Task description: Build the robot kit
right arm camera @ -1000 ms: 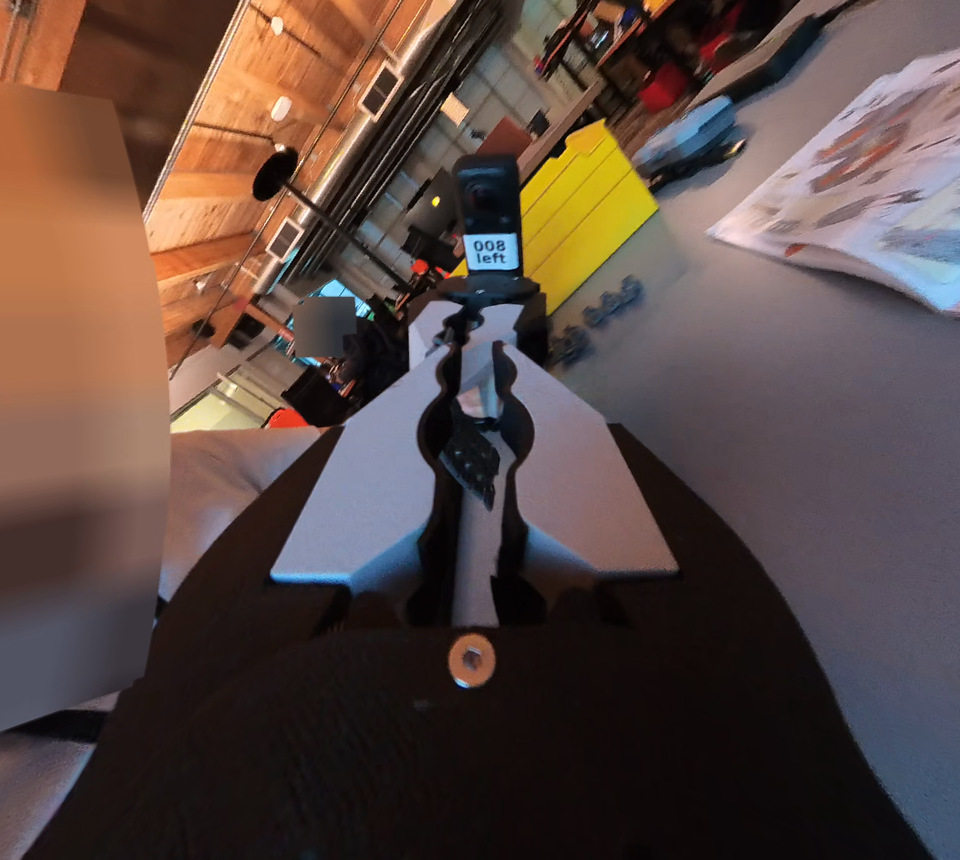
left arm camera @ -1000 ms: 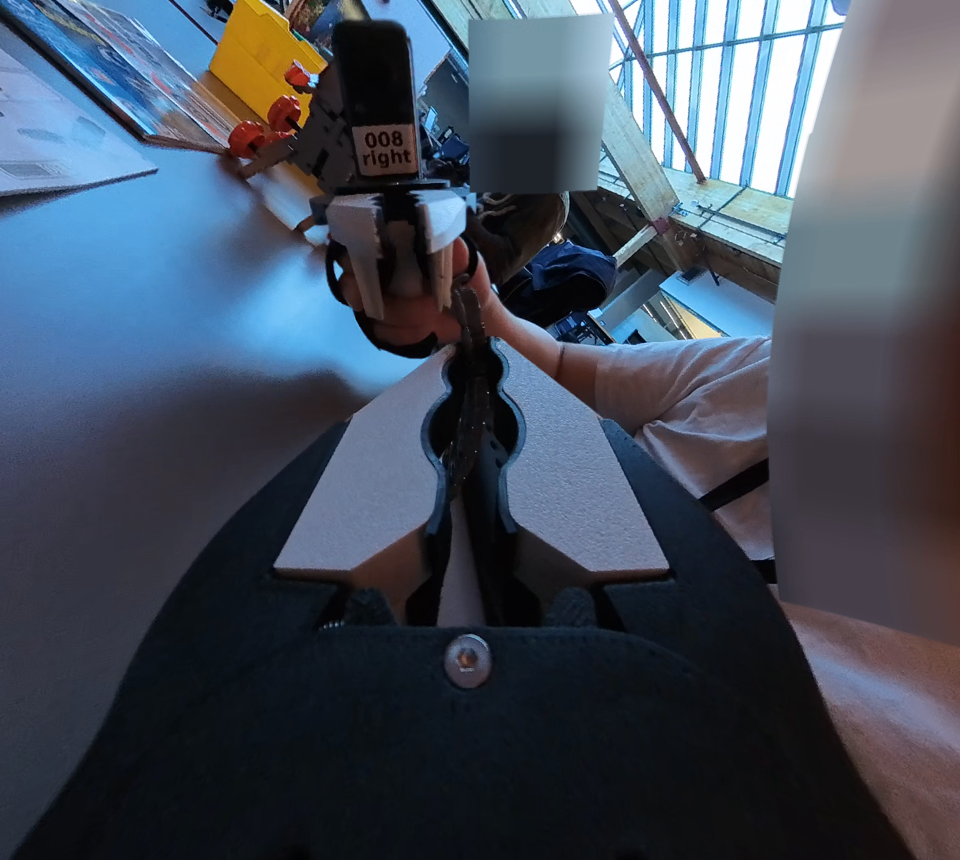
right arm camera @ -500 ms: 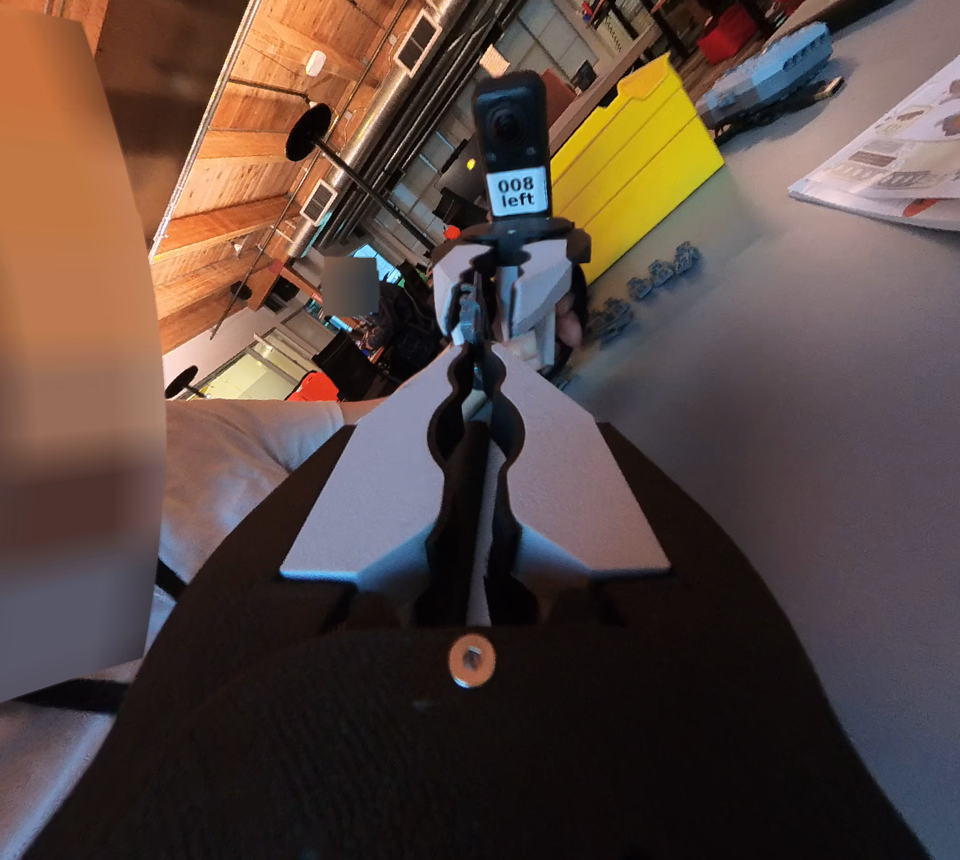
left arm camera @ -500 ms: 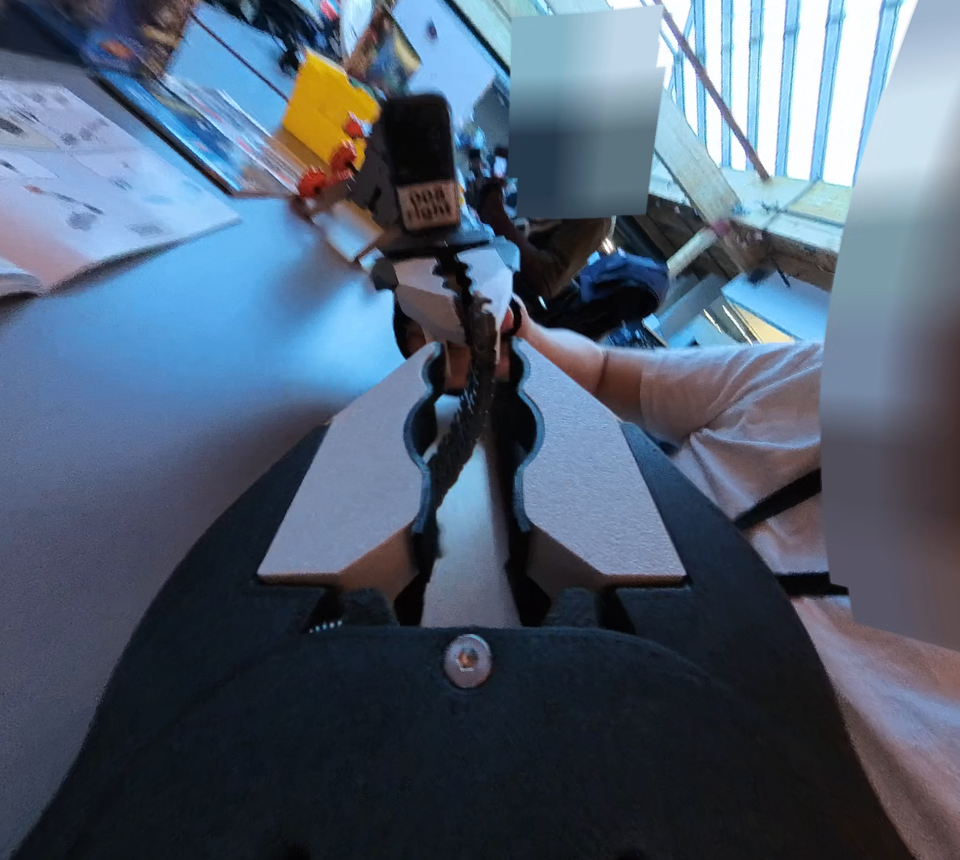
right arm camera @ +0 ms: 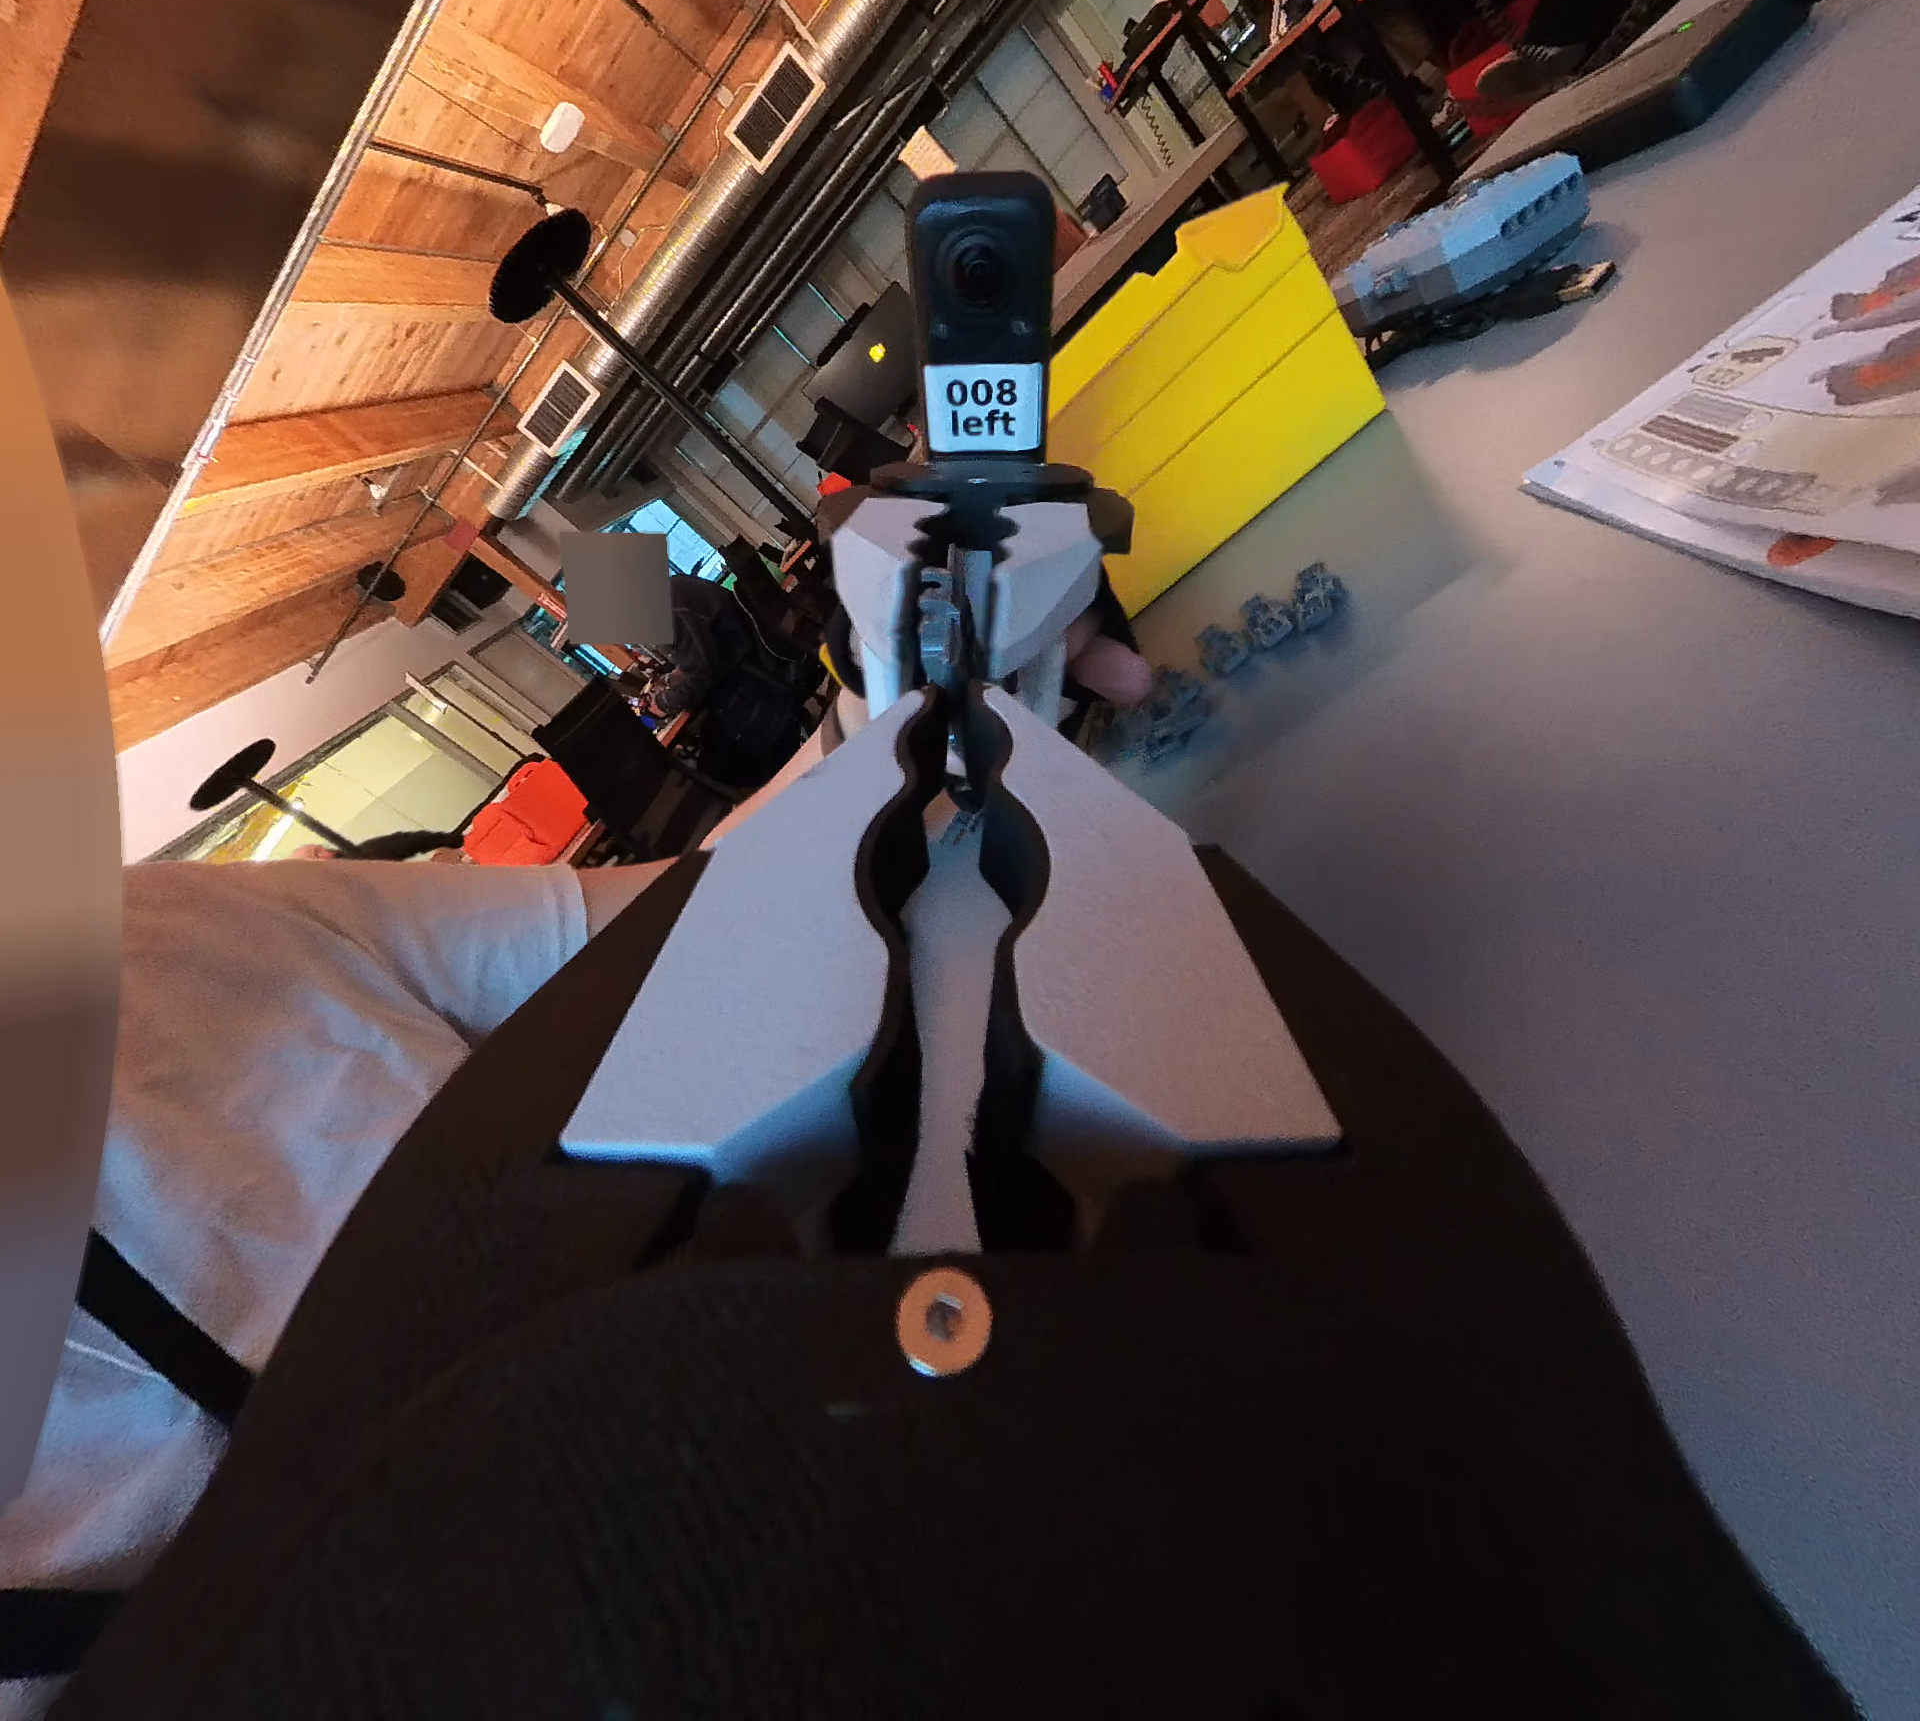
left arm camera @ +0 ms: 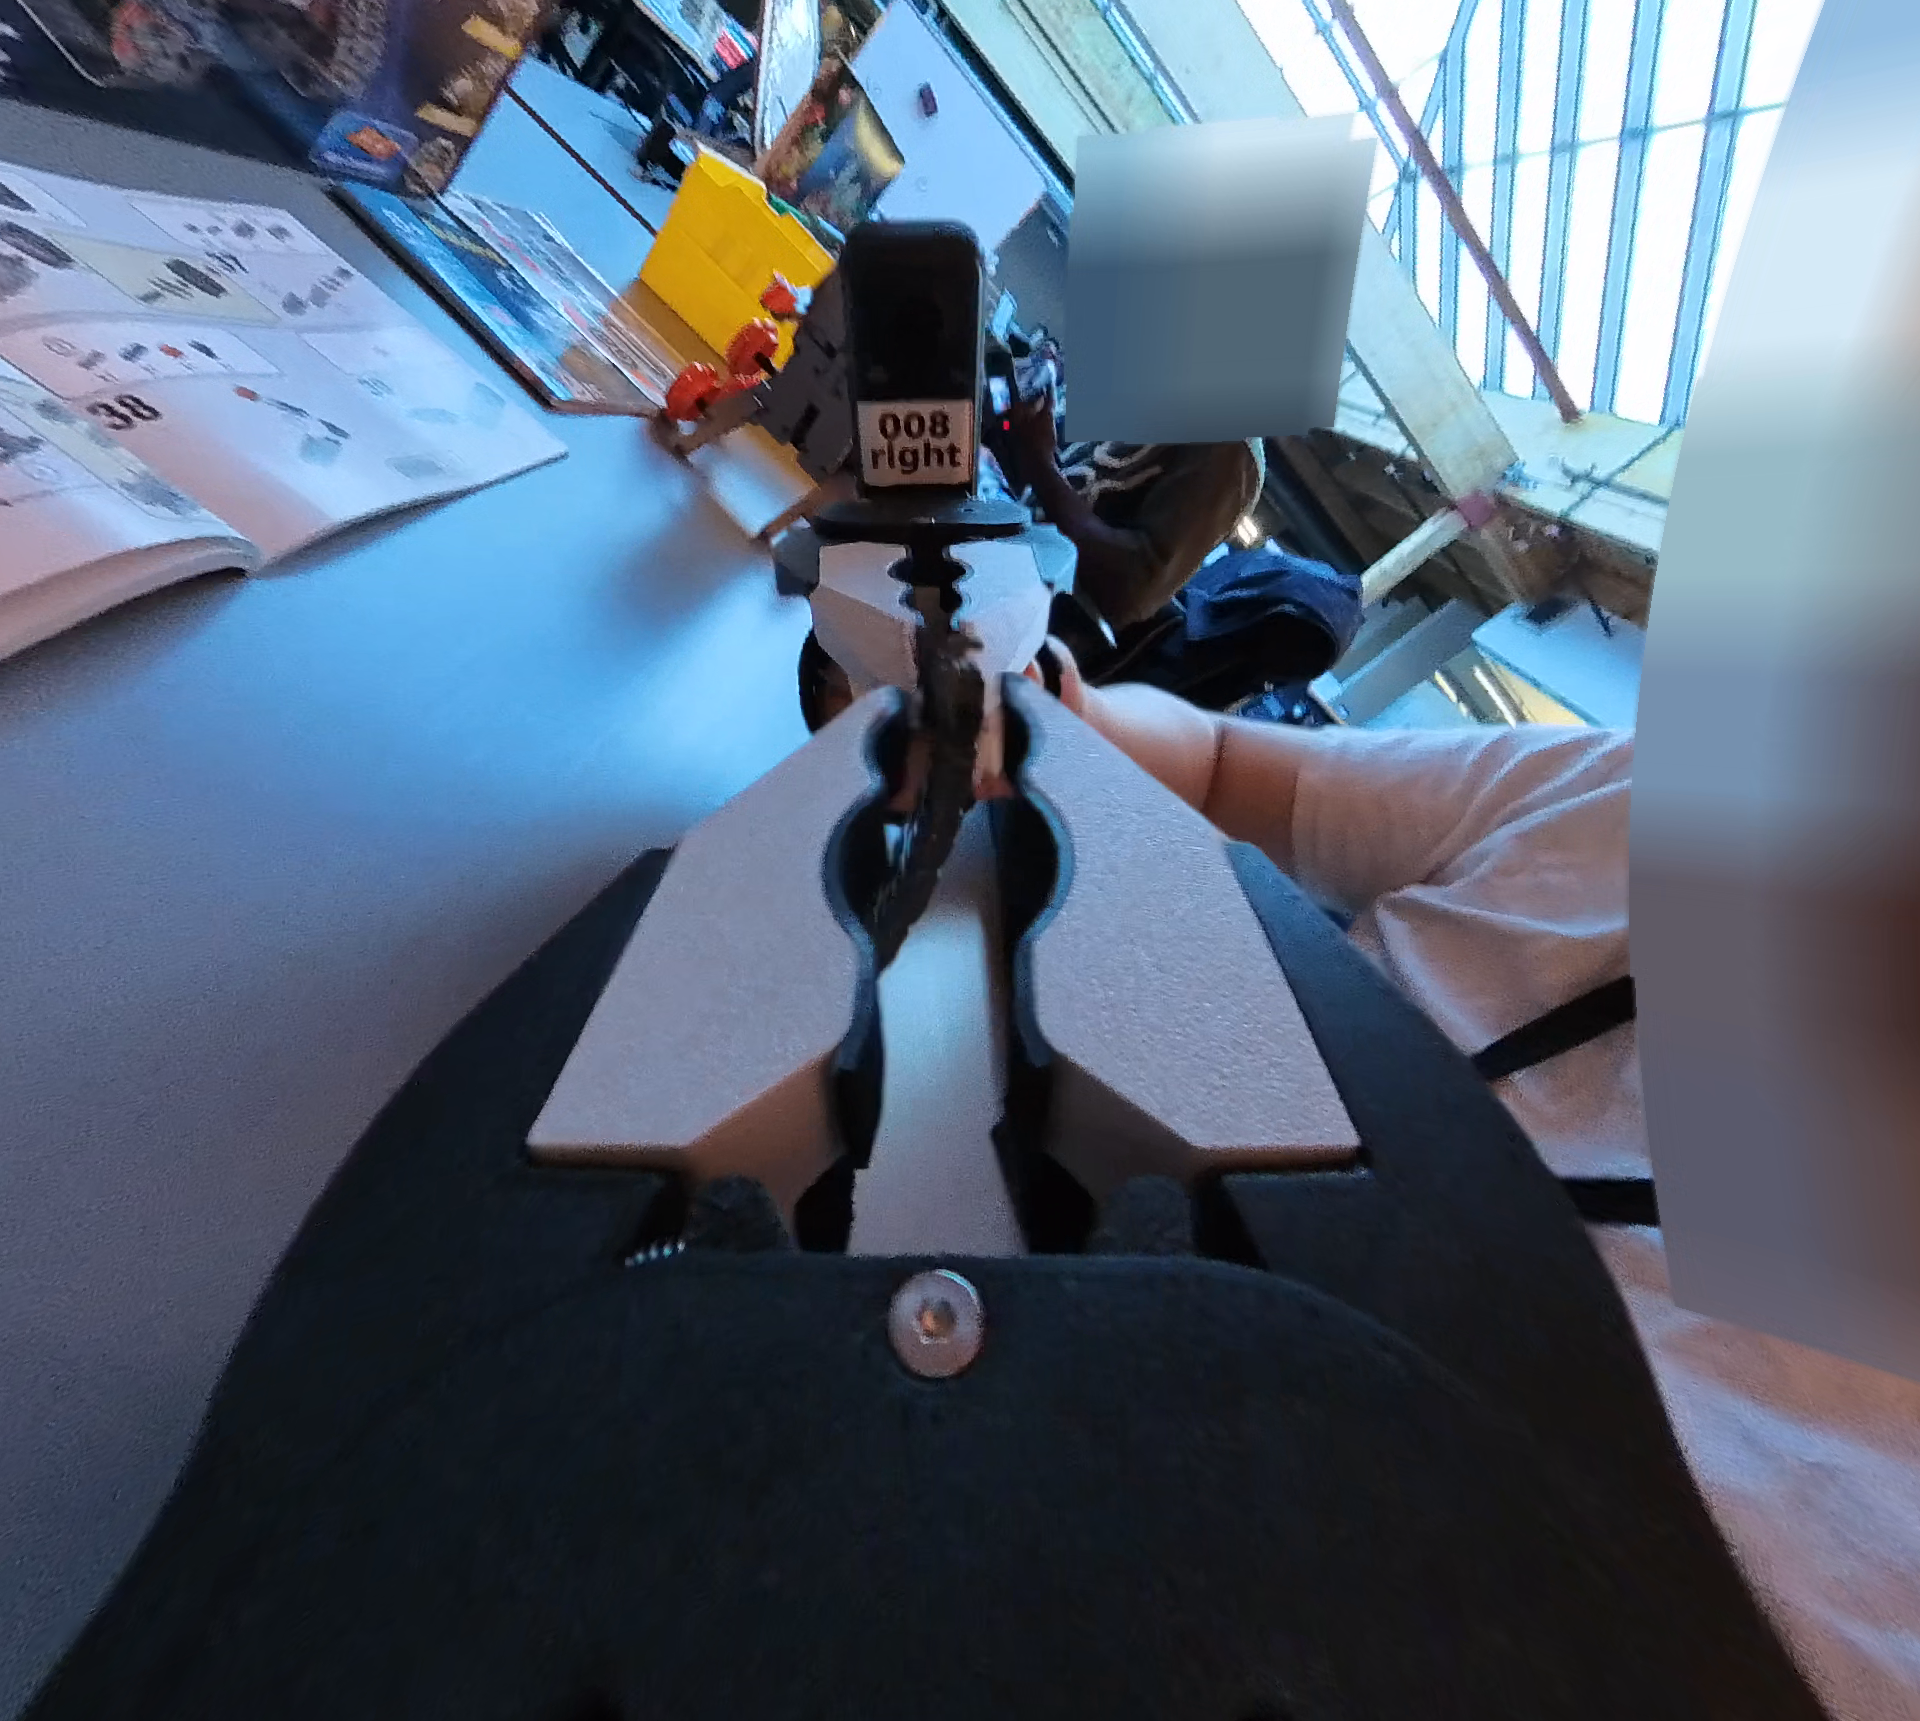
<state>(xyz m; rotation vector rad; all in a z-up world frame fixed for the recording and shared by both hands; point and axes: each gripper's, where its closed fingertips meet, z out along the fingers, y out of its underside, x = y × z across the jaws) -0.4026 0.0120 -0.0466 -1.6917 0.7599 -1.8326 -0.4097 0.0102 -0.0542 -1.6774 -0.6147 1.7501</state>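
While both grippers meet tip to tip above the grey table, a black toothed strip is pinched by the left gripper and the right gripper.

Lettered white label on black camera, second label likewise, numbered booklet page

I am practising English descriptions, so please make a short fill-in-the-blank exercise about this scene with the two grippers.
1. The left gripper and the right gripper are both shut on one ___ toothed strip.
2. The bin on the table is ___.
3. The booklet lies ___ on the table.
Missing words: black; yellow; open.
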